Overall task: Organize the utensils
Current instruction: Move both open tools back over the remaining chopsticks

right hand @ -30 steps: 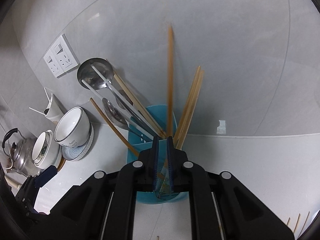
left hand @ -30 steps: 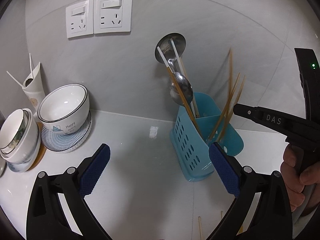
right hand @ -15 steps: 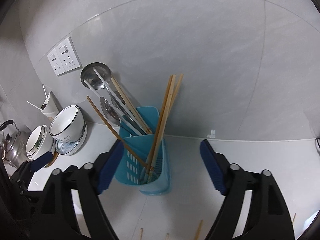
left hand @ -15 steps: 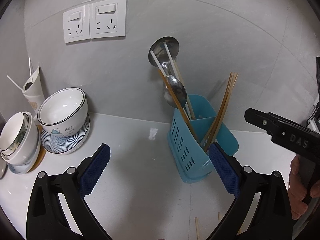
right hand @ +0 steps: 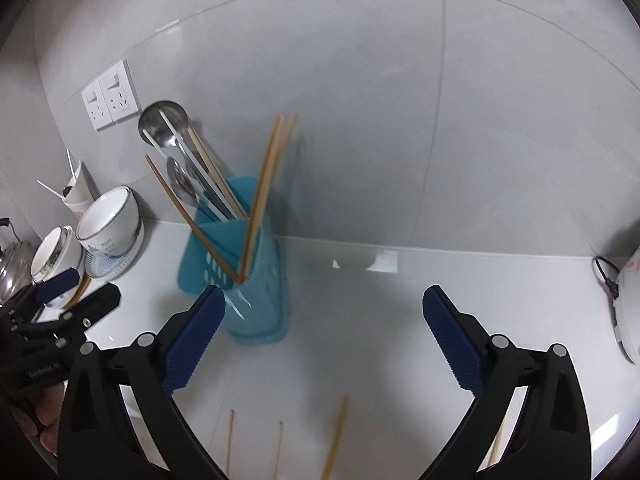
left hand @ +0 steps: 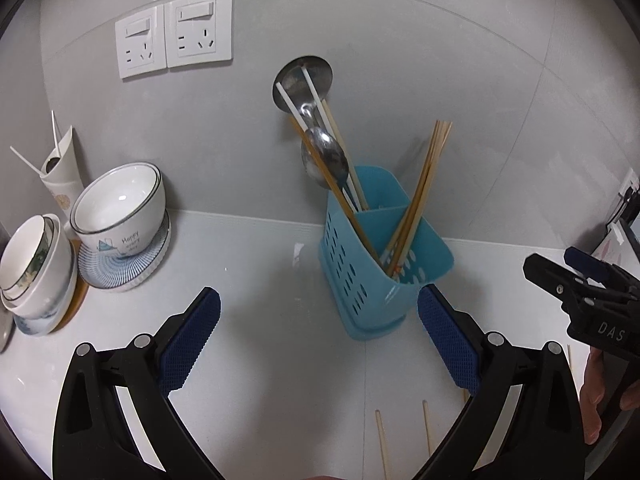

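Note:
A blue slotted utensil holder (left hand: 360, 280) (right hand: 260, 304) stands on the white counter by the wall. In its back half are a ladle (left hand: 304, 80), a spoon (left hand: 324, 160) and some chopsticks. Wooden chopsticks (left hand: 424, 184) (right hand: 268, 184) lean in its front half. More loose chopsticks (right hand: 336, 436) (left hand: 382, 440) lie on the counter near me. My right gripper (right hand: 324, 328) (left hand: 552, 262) is to the holder's right, its jaws opening with nothing between them. My left gripper (left hand: 318, 332) (right hand: 86, 290) stands open and empty in front of the holder.
Bowls on a patterned plate (left hand: 120, 208), stacked bowls (left hand: 32, 264) and a paper cup (left hand: 60, 164) crowd the left. Wall sockets (left hand: 176, 32) sit above them. A kettle (right hand: 12, 260) is far left, a white appliance (right hand: 628, 304) far right.
My right gripper went from shut on a chopstick over the holder to wide open and drew back to the right. The chopsticks now rest still in the holder.

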The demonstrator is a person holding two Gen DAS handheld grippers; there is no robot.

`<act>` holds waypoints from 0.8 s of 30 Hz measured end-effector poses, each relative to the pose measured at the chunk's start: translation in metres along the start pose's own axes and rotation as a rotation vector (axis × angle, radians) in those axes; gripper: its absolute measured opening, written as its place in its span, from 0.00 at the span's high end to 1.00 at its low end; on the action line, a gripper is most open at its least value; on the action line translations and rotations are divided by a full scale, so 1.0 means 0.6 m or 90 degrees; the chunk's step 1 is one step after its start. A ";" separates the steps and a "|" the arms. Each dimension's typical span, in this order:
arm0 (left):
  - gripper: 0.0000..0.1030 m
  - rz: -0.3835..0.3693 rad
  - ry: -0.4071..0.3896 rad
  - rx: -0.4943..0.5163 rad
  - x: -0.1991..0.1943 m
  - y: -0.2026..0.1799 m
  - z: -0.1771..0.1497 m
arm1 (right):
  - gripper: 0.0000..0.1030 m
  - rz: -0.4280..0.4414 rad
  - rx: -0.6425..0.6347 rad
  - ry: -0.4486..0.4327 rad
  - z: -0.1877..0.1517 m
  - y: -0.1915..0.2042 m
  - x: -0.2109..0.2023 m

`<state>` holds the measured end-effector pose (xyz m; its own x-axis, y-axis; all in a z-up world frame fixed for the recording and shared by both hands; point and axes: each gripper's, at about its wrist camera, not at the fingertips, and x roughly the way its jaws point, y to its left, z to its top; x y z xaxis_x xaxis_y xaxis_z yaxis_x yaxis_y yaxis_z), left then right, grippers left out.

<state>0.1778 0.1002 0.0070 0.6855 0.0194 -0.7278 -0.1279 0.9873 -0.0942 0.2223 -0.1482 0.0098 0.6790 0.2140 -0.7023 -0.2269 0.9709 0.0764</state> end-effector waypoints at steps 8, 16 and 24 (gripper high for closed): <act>0.06 -0.003 0.050 0.011 0.002 -0.016 -0.049 | 0.08 -0.030 0.010 0.053 -0.068 -0.031 -0.009; 0.06 -0.009 0.105 0.020 0.003 -0.038 -0.106 | 0.08 -0.074 0.025 0.128 -0.154 -0.081 -0.009; 0.06 -0.015 0.185 0.008 0.024 -0.053 -0.163 | 0.08 -0.119 0.061 0.200 -0.237 -0.147 -0.015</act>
<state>0.1214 0.0539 -0.0668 0.4543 -0.0475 -0.8896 -0.1037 0.9890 -0.1058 0.1370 -0.2510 -0.0914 0.4521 0.0038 -0.8919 -0.0429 0.9989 -0.0175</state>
